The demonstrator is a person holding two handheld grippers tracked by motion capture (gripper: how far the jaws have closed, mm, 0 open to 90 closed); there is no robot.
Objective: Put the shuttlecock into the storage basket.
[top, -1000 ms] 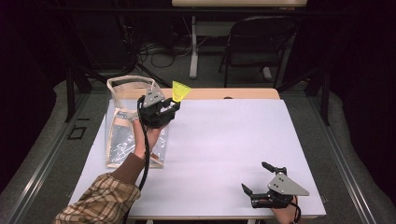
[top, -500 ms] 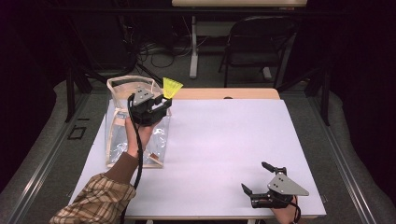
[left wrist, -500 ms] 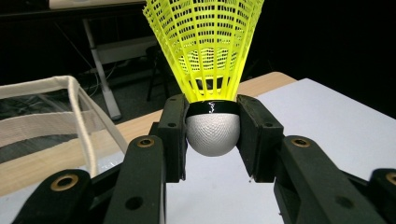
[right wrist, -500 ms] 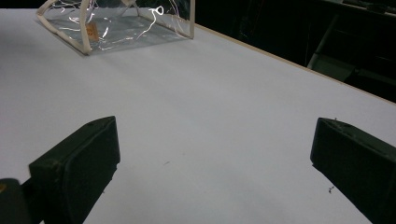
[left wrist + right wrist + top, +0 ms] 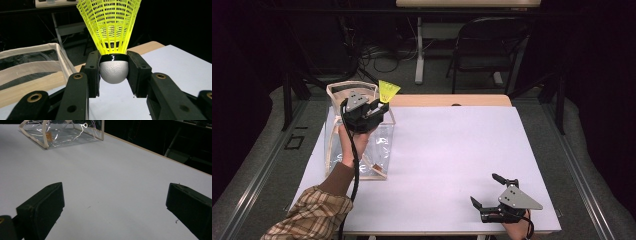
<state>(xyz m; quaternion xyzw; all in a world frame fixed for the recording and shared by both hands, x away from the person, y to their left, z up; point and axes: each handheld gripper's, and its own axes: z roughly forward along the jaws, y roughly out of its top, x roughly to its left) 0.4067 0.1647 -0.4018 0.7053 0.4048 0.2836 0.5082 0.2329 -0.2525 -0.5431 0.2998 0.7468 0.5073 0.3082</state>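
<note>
My left gripper [image 5: 378, 106] is shut on a yellow shuttlecock [image 5: 388, 91], held above the open top of a clear plastic bag [image 5: 377, 145] with cream trim at the table's left. Seen from the left gripper view, both jaws clamp the shuttlecock's white cork base [image 5: 114, 72], yellow skirt [image 5: 110, 22] pointing up, and the bag's rim [image 5: 50, 46] lies to the left. At the near right corner of the table, my right gripper [image 5: 488, 192] rests open. Its pads [image 5: 43, 207] stand wide apart over bare white table in the right gripper view, and the bag [image 5: 62, 132] lies far off.
A white sheet [image 5: 452, 160] covers the table, with a bare wooden strip [image 5: 452, 100] along the far edge. Beyond the table stand a dark folding chair [image 5: 484, 55] and a table leg [image 5: 419, 50] with cables on the floor.
My left gripper has carried the shuttlecock leftward, from over the table's far edge to above the bag's opening. The right gripper has not moved.
</note>
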